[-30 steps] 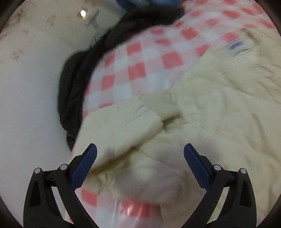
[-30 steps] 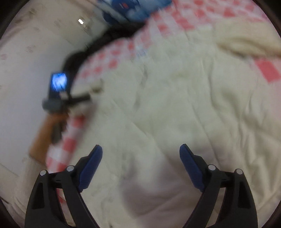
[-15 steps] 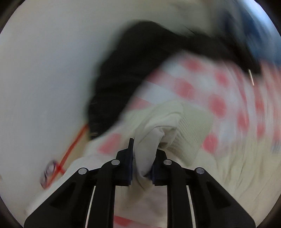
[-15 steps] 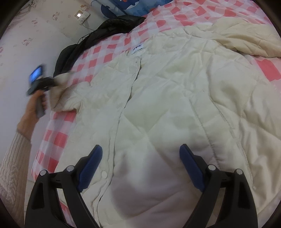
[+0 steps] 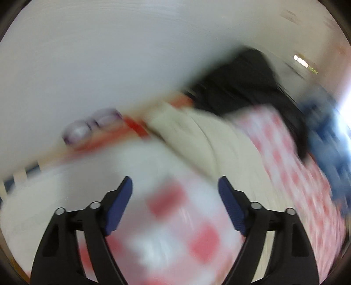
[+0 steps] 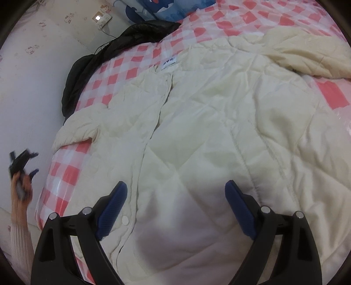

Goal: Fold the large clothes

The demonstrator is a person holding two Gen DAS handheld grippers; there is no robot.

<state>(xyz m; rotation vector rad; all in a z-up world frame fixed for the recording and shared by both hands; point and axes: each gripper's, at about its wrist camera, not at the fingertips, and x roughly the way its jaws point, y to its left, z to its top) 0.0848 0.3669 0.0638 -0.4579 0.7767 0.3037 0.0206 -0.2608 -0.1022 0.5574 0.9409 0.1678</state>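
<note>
One cream coat (image 6: 219, 122) lies flat, collar toward the pillows (image 6: 153, 8).

The bed (image 6: 230, 30) wears a red-and-white checked cover. A cream coat (image 6: 219, 136) lies spread flat across it; a black garment (image 6: 122, 41) is bunched along its far left edge, and a blue pillow (image 6: 166, 8) sits at the head.

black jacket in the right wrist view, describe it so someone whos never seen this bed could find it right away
Start from the red-and-white checked bed cover under the big cream coat. Follow the cover's far left edge toward the wall; the black jacket is bunched along that edge. It is the only dark garment there, glossy and crumpled, just below a blue patterned pillow.
</note>
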